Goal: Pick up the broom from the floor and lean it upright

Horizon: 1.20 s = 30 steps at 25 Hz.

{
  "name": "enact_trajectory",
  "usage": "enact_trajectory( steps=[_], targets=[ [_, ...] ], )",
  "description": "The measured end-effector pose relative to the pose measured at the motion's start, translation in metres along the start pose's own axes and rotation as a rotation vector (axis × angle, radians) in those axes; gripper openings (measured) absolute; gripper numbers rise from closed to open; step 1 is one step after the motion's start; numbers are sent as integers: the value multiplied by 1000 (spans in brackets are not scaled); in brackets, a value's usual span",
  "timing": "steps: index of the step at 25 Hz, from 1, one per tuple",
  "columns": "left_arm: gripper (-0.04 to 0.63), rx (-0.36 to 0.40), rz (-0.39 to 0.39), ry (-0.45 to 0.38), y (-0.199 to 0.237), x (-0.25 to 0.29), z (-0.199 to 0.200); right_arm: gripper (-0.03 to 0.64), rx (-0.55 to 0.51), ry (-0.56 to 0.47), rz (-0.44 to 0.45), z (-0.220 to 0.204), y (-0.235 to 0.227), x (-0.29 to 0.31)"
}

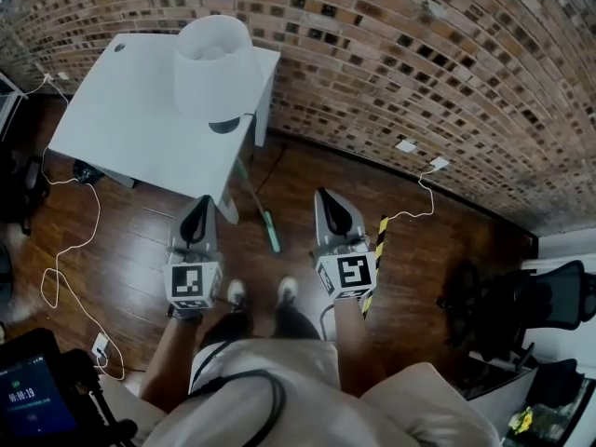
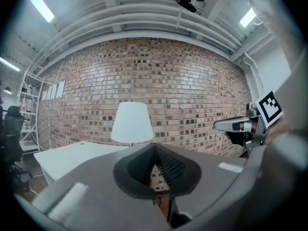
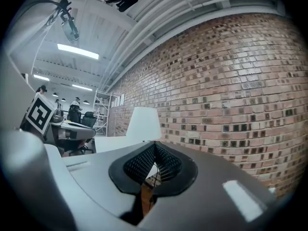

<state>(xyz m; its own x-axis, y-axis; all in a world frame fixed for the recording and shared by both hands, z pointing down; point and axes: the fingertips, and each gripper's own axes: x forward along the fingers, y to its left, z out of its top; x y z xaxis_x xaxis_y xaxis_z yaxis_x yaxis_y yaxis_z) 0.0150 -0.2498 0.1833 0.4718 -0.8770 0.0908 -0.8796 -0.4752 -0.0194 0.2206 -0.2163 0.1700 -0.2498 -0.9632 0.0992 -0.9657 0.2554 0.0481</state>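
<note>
Left tool (image 1: 198, 209): jaws closed, pads meeting at the tips, nothing between them. Held level, pointing at the brick wall (image 1: 419, 54).

Right tool (image 1: 332, 210): jaws closed as well, empty. It is beside the left tool and points the same way.

Broom (image 1: 268, 226): in neither tool. In the head view it sits between the two tools and a little ahead of them, over the wooden floor (image 1: 140, 240). Its green end is towards the tools. Its thin handle runs away from them to the corner of the white desk (image 1: 112, 119). Cannot tell whether it leans on the desk or lies flat.

White lamp (image 1: 216, 63): stands on the desk, ahead of the left tool.

Yellow-and-black striped strip (image 1: 377, 250): just beside the right tool, on its outer side.

White cable (image 1: 70, 250): trails over the floor, to the outer side of the left tool.
</note>
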Motion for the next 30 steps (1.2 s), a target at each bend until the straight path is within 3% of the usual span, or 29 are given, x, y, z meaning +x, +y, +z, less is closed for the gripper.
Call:
enact_trajectory(
  steps=[8, 17, 24, 30],
  targets=[
    [0, 10, -67, -29, 9, -33, 8, 12, 9, -49, -80, 18, 28, -34],
    [0, 43, -96, -25, 4, -84, -3, 12, -6, 7, -121, -2, 68, -82],
    [0, 72, -112, -64, -44, -154, -6, 12, -9, -1, -106, -12, 99, -157],
    [0, 75, -91, -66, -111, -260, -14, 12, -1, -5, -116, -25, 120, -273]
  ],
)
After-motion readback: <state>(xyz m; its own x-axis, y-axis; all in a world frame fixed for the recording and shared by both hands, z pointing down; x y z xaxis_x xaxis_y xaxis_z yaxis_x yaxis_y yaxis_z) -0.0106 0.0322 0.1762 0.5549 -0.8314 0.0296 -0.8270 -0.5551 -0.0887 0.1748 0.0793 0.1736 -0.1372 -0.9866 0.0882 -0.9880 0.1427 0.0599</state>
